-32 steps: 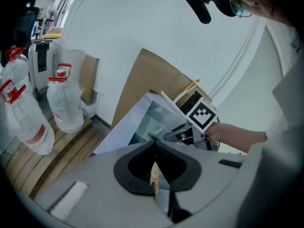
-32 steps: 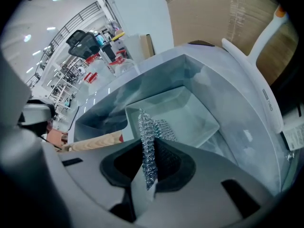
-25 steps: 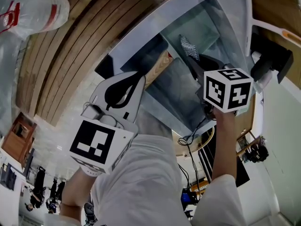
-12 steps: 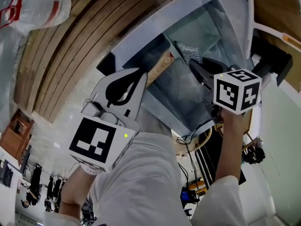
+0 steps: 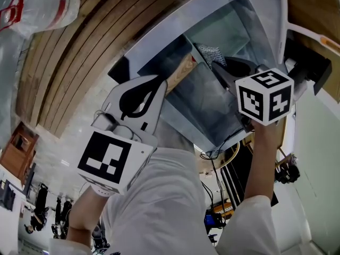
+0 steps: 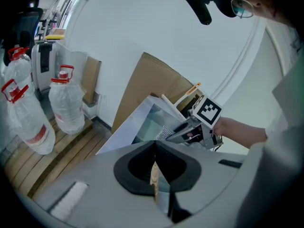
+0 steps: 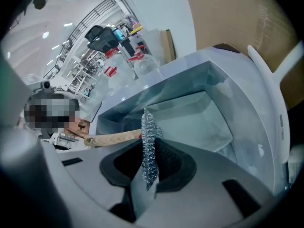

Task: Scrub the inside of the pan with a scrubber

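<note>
Wooden slats (image 5: 69, 62) cover the floor at the far left, with clear water bottles (image 5: 37, 7) standing on them, and a steel sink (image 5: 170, 23) fills the middle of the scene, backed by a cardboard sheet (image 6: 147, 84). Left of the sink's middle, the left gripper (image 5: 158, 84) has its fingers (image 6: 178, 163) shut tight on the pan's wooden handle (image 5: 179, 72); its own view shows the pale wood edge-on in the narrow slot between the dark pads. From there the handle runs right to the pan (image 5: 204, 97), a grey, box-shaped vessel that sits down inside the sink basin with its open side toward the person. Just past the pan's far edge is the scrubber (image 5: 211, 53), a flat wad of silvery steel mesh. It is pinched between the closed fingers (image 7: 175, 163) of the right gripper (image 5: 219, 68), and a good part of the mesh sticks out beyond the fingertips. Whether the mesh is touching the pan's wall or hanging just off it cannot be told from these views. The step in hand looks like the scrubbing itself, or the approach to it: one gripper steadies the pan while the other brings the mesh to its far inner side. The next move probably calls for pressing the free end of the mesh flat against the inner surface and dragging it across the floor and walls. The grip on the handle must stay firm so the pan does not twist or slide in the basin.
</note>
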`<state>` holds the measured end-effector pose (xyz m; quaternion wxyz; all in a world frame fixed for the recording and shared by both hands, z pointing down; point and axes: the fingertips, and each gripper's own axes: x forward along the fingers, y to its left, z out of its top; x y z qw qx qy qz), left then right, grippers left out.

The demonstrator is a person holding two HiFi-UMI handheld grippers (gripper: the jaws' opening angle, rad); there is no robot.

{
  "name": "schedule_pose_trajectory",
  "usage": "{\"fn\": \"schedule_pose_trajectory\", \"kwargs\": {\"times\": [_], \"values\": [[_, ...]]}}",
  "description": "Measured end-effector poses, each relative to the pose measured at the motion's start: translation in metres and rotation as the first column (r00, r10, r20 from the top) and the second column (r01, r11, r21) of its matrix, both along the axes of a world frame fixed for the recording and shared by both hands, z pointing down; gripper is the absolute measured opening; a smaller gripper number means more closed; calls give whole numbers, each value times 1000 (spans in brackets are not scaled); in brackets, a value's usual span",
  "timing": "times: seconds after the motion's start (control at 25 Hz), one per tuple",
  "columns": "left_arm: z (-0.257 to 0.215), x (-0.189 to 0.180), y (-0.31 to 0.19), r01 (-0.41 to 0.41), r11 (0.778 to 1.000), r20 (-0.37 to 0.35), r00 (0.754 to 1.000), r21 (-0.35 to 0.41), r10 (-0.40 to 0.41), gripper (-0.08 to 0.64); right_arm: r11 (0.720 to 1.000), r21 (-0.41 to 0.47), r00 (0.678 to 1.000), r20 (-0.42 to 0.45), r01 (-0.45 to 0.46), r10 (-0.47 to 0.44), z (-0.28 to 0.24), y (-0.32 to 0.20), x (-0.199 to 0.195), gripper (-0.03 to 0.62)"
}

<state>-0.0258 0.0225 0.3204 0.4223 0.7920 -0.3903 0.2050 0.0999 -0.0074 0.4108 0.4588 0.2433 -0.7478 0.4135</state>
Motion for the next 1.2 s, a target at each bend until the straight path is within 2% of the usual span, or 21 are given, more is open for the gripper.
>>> {"fn": "schedule_pose_trajectory", "kwargs": {"times": [0.2, 0.48, 0.72, 1.04, 1.2], "values": [[-2, 1, -1, 3, 1000, -6, 1000, -5, -3, 5, 997, 8, 997, 18, 72, -72, -3, -5, -13, 58], [-1, 1, -1, 3, 1000, -5, 1000, -6, -3, 5, 998, -9, 996, 72, 59, -59, -3, -16, -24, 58], [-1, 1, -1, -6, 1000, -4, 1000, 7, 6, 5, 996, 4, 991, 96, 90, -90, -3, -29, -42, 58], [1, 1, 0, -15, 1000, -1, 1000, 3, 15, 5, 995, 34, 994, 54, 89, -90, 2, -32, -49, 58], [1, 5, -1, -20, 1000, -5, 1000, 1, 20, 5, 987, 62, 989, -21, 147, -146, 15, -20, -55, 57]]}}
